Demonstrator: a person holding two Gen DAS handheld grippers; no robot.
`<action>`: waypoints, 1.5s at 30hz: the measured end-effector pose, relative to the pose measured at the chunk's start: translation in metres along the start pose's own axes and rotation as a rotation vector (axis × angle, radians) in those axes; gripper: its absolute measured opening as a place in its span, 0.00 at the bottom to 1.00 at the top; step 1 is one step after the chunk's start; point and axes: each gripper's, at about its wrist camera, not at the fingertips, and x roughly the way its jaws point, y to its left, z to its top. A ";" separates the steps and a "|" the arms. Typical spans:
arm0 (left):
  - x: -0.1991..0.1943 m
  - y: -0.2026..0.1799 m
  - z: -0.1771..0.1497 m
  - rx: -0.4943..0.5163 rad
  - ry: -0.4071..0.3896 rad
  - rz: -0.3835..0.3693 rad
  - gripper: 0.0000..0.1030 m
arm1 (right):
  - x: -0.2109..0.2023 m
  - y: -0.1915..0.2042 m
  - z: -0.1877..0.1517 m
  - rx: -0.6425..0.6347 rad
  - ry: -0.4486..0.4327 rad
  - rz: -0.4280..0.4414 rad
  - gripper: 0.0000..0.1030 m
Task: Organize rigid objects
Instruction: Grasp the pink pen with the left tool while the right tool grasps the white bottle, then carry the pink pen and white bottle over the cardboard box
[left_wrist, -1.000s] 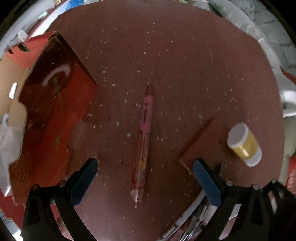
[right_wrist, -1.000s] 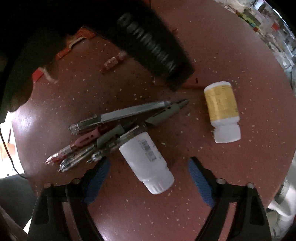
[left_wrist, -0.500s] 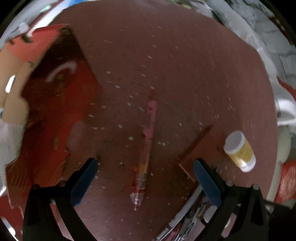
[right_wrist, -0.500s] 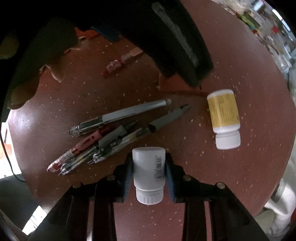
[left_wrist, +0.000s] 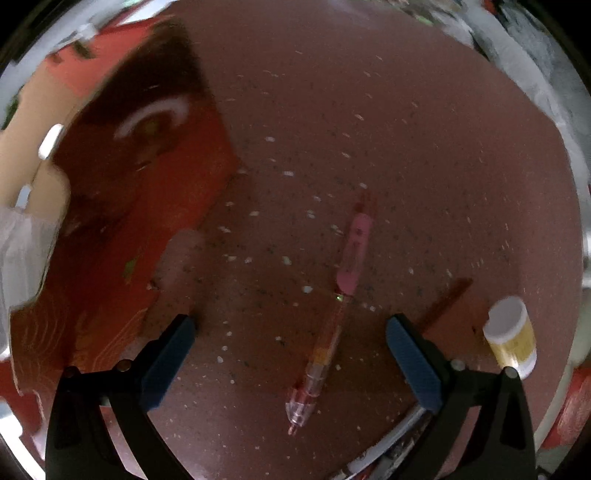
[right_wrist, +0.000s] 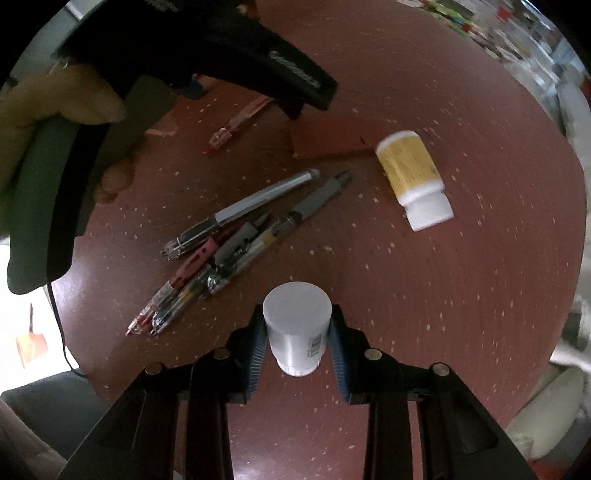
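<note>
My right gripper (right_wrist: 297, 334) is shut on a plain white bottle (right_wrist: 295, 317), lifted off the red-brown table (right_wrist: 461, 295) with its base toward the camera. A yellow-labelled white bottle (right_wrist: 413, 177) (left_wrist: 511, 338) lies on its side further out. Several pens (right_wrist: 240, 236) lie bunched to the left of the held bottle. My left gripper (left_wrist: 291, 365) hangs open, pointing straight down over a pink-clipped clear pen (left_wrist: 332, 317) that lies between its fingers' lines, apart from both pads.
An open red cardboard box (left_wrist: 122, 206) lies at the left in the left wrist view. A flat brown card (right_wrist: 328, 140) rests beside the yellow bottle. A person's hand (right_wrist: 62, 99) holds the other gripper's handle at upper left. The table's rim curves at right.
My right gripper closed on the white bottle, which lay on its side, and raised it off the table. The left gripper stayed open; its view shifted slightly, and the pink pen now sits further right.
</note>
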 end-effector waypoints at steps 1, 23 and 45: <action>-0.001 -0.005 0.005 0.054 -0.011 0.000 0.93 | -0.002 -0.002 -0.003 0.015 0.000 0.003 0.33; -0.067 -0.029 -0.123 0.362 0.056 -0.113 0.10 | -0.062 -0.036 -0.088 0.450 -0.015 0.203 0.33; -0.142 -0.001 -0.179 0.370 -0.046 -0.083 0.10 | -0.074 -0.001 -0.084 0.418 -0.023 0.190 0.33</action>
